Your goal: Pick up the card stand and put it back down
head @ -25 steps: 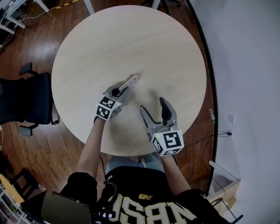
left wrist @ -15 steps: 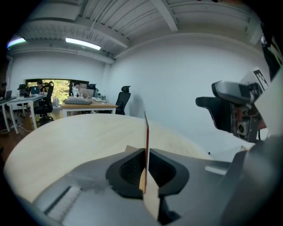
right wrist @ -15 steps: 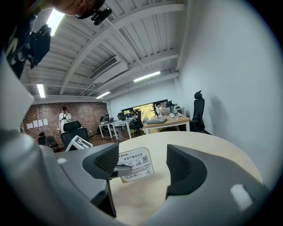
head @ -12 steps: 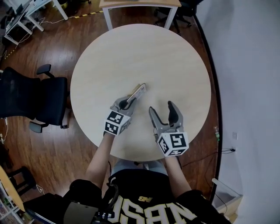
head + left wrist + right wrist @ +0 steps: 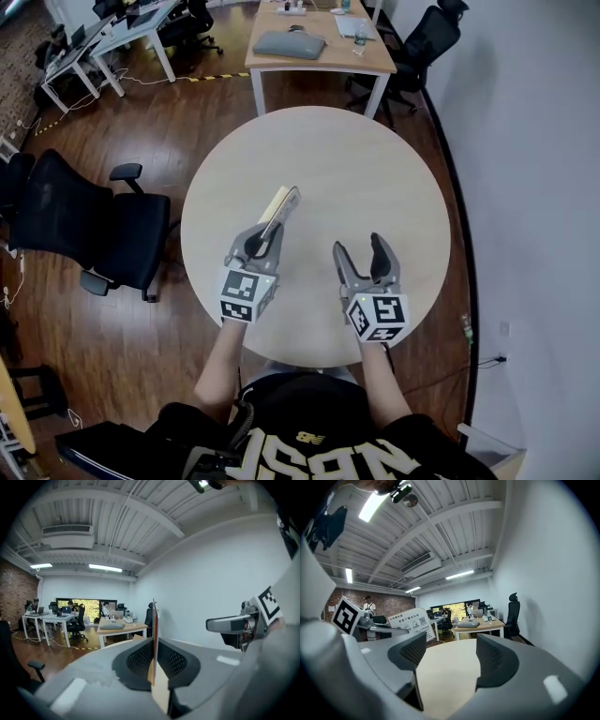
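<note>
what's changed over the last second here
The left gripper, shut on the card stand, has raised it above the round table. The right gripper has risen a little too. Unchanged: the left gripper's hold on the stand, and the right gripper open and empty.

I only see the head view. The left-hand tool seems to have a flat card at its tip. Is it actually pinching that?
Observer: Yes. The left gripper view shows the card stand edge-on, clamped in the shut jaws of the left gripper.
Operator: Is the other tool holding anything?
Observer: No. In its own view the right gripper stands open, with only bare table between its jaws.
Operator: What's on the card?
Observer: The right gripper view shows printed text and small pictures, too small to read.
</note>
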{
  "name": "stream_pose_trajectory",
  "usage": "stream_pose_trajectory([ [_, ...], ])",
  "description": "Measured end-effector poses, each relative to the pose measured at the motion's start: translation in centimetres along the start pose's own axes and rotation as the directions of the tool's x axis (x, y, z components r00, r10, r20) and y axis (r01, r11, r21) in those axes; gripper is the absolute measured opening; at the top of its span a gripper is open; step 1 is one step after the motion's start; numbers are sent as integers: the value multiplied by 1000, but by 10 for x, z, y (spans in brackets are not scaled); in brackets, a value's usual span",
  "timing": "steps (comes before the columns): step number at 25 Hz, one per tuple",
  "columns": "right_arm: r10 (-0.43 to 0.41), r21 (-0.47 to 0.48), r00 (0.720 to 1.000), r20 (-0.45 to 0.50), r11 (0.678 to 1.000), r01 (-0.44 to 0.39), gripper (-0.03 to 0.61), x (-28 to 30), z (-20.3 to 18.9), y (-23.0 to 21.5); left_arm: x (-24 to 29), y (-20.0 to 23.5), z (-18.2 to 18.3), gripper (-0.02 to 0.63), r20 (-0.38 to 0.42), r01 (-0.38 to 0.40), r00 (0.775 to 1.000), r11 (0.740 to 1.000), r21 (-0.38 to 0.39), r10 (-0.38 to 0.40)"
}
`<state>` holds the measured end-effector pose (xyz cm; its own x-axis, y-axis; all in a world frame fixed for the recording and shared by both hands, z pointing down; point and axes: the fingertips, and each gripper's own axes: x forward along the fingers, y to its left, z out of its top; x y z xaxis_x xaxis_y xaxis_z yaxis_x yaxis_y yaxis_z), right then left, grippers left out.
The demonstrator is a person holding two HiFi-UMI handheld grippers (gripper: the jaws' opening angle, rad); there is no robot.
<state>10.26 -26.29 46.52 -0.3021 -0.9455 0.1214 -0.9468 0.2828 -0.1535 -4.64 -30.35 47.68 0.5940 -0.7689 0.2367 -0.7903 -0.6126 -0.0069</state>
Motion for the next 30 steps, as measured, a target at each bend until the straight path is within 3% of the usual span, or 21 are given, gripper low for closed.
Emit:
stream_pose_trajectory([
  [3, -3, -12, 1000, 29, 1000, 4, 339, -2, 16, 3, -28, 12, 32, 15, 80, -70, 994, 997, -9, 71],
  [7, -8, -26, 998, 66, 1000, 10, 339, -7, 39, 7, -63, 22, 68, 15, 169, -174, 969, 984, -46, 179],
  [13, -6, -112, 990, 143, 993, 22, 339, -24, 72, 21, -102, 24, 87, 15, 244, -308, 920, 951, -30, 306],
  [16, 2, -107, 984, 176, 994, 18, 339, -31, 84, 23, -115, 22, 89, 15, 254, -361, 900, 932, -25, 355],
  [18, -2, -94, 983, 183, 995, 19, 339, -34, 86, 20, -119, 18, 88, 15, 263, -376, 890, 926, -45, 374],
  [26, -3, -74, 983, 181, 997, 17, 339, -42, 85, 16, -120, 5, 89, 15, 265, -370, 895, 929, -4, 358],
  [30, 1, -75, 984, 177, 997, 12, 339, -43, 81, 18, -121, 2, 89, 15, 279, -369, 888, 929, -41, 365],
])
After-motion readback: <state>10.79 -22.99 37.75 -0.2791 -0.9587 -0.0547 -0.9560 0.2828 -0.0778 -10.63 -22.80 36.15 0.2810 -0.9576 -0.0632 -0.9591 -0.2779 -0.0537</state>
